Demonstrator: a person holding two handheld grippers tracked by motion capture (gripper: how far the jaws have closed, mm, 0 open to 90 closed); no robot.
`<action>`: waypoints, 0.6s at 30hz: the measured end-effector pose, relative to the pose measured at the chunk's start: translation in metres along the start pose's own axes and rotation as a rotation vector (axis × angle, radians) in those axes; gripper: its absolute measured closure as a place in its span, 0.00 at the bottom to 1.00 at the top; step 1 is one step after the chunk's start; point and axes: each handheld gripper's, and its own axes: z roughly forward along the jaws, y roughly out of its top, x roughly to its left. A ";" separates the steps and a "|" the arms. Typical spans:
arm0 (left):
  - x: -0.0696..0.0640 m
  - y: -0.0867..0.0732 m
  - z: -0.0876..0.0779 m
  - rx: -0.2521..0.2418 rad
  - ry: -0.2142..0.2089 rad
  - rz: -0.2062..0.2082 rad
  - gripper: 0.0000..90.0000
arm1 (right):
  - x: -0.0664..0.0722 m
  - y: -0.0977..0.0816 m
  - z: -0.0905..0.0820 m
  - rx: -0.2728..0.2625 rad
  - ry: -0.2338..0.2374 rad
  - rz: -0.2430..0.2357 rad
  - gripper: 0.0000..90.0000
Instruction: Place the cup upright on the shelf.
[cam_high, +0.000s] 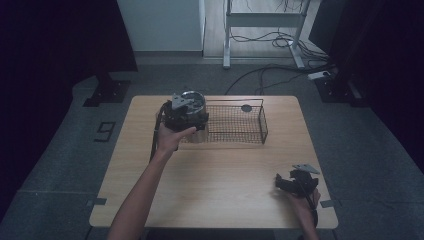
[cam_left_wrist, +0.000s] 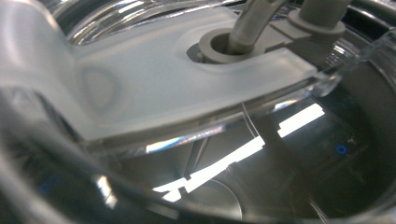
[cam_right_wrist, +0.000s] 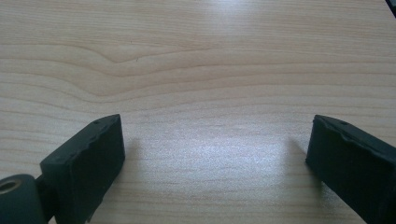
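Note:
A shiny metal pot (cam_high: 195, 103) stands at the left end of a black wire basket (cam_high: 237, 124) on the wooden table (cam_high: 215, 175). My left gripper (cam_high: 183, 114) is pressed against the pot's near side, with the hand behind it. In the left gripper view the pot is very close: a translucent white piece (cam_left_wrist: 154, 79), a grey fitting (cam_left_wrist: 229, 44) and a reflective metal inside (cam_left_wrist: 224, 186). Its jaws are hidden. My right gripper (cam_high: 286, 183) rests low near the table's front right corner. It is open, with bare wood between the fingers (cam_right_wrist: 88, 158).
A small dark round object (cam_high: 246, 108) lies at the back of the basket. Beyond the table are a dark stand base (cam_high: 107, 92), a white frame's legs (cam_high: 227, 55) and cables (cam_high: 280, 70) on the grey floor.

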 end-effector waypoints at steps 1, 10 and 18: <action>0.001 0.000 0.001 0.000 0.000 -0.001 0.05 | 0.000 0.000 0.000 0.000 0.000 0.000 0.05; 0.010 0.007 0.009 0.005 0.004 -0.019 0.05 | 0.000 0.000 0.000 0.000 0.000 -0.001 0.04; 0.016 0.018 0.016 0.002 0.021 -0.027 0.05 | 0.000 0.000 0.000 0.000 0.000 0.001 0.05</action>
